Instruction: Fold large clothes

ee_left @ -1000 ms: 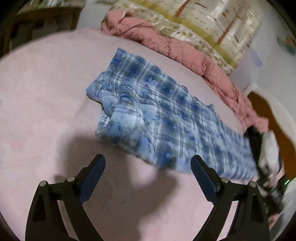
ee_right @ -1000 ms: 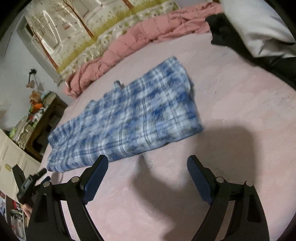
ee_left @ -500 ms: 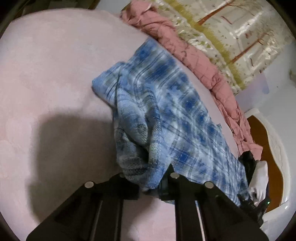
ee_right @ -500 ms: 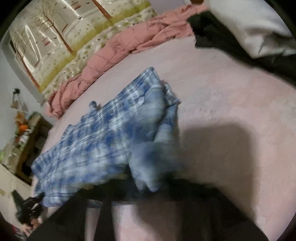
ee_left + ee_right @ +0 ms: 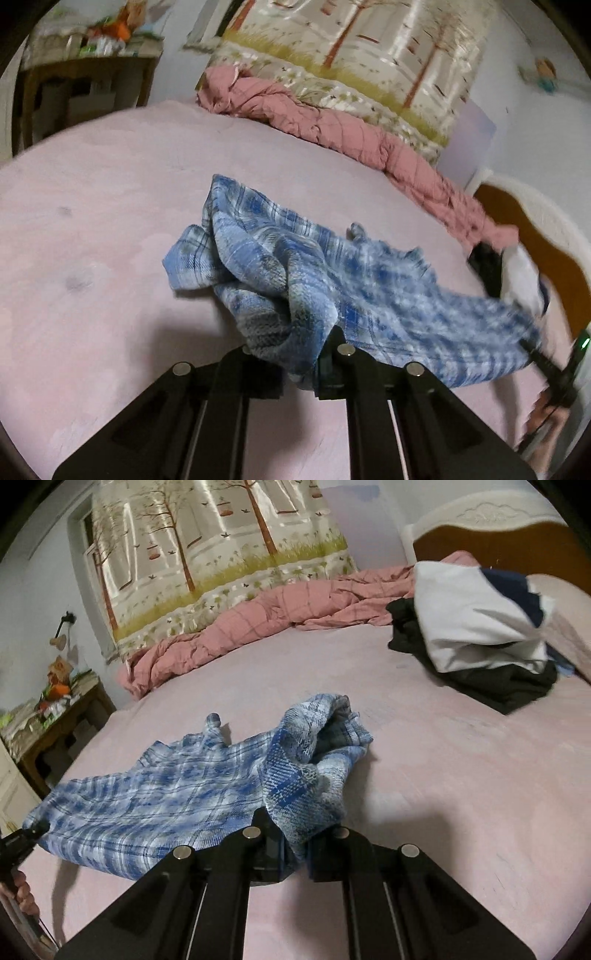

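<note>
Both grippers, spread apart a second ago, now clenched on blue plaid garment (image 5: 369, 295) near corners, lifting to fold: left gripper (image 5: 301, 373), right gripper (image 5: 295, 853).

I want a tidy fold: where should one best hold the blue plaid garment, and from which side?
Grip the near edge's two corners, from the near side, as the left gripper and right gripper do: the blue plaid garment lies lengthwise between them.

A second ago both tongs were open above the flat blue plaid garment (image 5: 295, 273). Since then the left tongs (image 5: 301, 369) and right tongs (image 5: 295, 849) have each closed on an end of it and lifted, so the cloth now hangs bunched between them.
</note>
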